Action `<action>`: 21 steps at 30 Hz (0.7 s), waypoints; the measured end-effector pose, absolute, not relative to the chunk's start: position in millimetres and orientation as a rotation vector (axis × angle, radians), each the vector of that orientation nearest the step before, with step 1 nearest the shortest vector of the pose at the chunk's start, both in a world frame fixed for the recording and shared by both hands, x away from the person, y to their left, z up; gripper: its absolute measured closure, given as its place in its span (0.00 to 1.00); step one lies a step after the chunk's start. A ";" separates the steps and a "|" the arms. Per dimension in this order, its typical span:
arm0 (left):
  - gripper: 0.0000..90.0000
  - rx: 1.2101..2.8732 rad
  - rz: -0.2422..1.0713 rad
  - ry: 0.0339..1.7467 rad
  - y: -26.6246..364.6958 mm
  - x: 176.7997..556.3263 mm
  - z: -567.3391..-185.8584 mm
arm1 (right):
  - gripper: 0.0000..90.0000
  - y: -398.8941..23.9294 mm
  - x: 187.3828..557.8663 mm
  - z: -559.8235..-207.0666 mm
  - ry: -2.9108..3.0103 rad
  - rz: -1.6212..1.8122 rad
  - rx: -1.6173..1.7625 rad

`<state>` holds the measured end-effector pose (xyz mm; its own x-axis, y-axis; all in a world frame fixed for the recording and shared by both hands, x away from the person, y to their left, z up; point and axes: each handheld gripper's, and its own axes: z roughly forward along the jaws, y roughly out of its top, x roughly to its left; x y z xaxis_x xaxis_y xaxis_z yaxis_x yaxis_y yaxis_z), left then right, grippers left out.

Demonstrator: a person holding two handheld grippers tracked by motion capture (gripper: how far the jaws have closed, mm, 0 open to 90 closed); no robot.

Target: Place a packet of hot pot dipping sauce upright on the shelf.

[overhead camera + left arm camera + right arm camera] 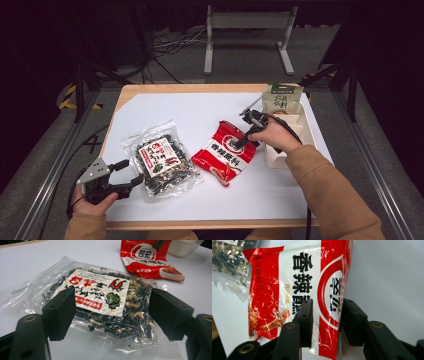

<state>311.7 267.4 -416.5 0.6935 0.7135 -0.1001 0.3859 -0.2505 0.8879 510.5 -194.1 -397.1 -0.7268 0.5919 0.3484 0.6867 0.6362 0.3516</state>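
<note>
- The right gripper (pixel 325 322) straddles the upper edge of the red sachet (pixel 224 151), which lies mid-worktop; whether its pads press, I cannot tell.
- The left gripper (pixel 111 315) hovers spread wide just before the clear seaweed bag (pixel 161 161).

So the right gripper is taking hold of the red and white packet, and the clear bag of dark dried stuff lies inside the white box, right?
Not quite. The right gripper does have the red and white packet between its jaws, but the clear bag of dark dried stuff lies flat on the white table, in front of the left gripper. In the white box stands a green and white pouch. The high view shows this.
</note>
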 end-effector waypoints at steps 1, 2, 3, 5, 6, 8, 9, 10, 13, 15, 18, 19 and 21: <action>0.26 1.871 0.397 0.859 267.4 311.7 -416.5 | 0.75 -193.3 510.4 -398.0 -2.658 -0.689 -1.060; 0.26 1.871 0.397 0.859 267.4 311.7 -416.5 | 0.75 -193.3 510.4 -398.0 -2.658 -0.689 -1.060; 0.26 1.871 0.397 0.860 267.5 311.7 -416.6 | 0.77 -193.1 510.6 -398.9 -2.661 -0.679 -1.060; 0.26 1.871 0.398 0.860 267.9 311.9 -416.6 | 0.87 -192.5 511.1 -400.5 -2.667 -0.656 -1.057; 0.26 1.871 0.398 0.860 268.0 311.8 -416.5 | 0.90 -192.5 511.5 -400.7 -2.677 -0.645 -1.050; 0.26 1.872 0.398 0.859 267.9 311.7 -416.4 | 0.95 -193.0 512.1 -400.4 -2.690 -0.638 -1.050; 0.26 1.870 0.397 0.857 267.7 311.8 -416.6 | 0.97 -193.5 512.3 -399.9 -2.690 -0.634 -1.056; 0.26 1.870 0.398 0.857 267.6 311.8 -416.6 | 0.98 -194.4 512.8 -399.5 -2.706 -0.632 -1.048; 0.26 1.871 0.398 0.858 267.8 311.8 -416.4 | 0.99 -195.0 512.4 -398.4 -2.705 -0.634 -1.053; 0.26 1.872 0.398 0.858 267.8 311.7 -416.4 | 0.99 -195.5 511.7 -396.9 -2.690 -0.640 -1.065; 0.26 1.871 0.398 0.859 267.4 311.5 -416.3 | 0.99 -196.5 510.7 -393.1 -2.687 -0.647 -1.072; 0.26 1.869 0.400 0.858 267.5 311.6 -416.3 | 0.99 -196.5 510.1 -391.7 -2.685 -0.653 -1.077; 0.26 1.869 0.404 0.855 268.0 311.7 -416.0 | 0.99 -197.5 509.2 -387.5 -2.686 -0.661 -1.075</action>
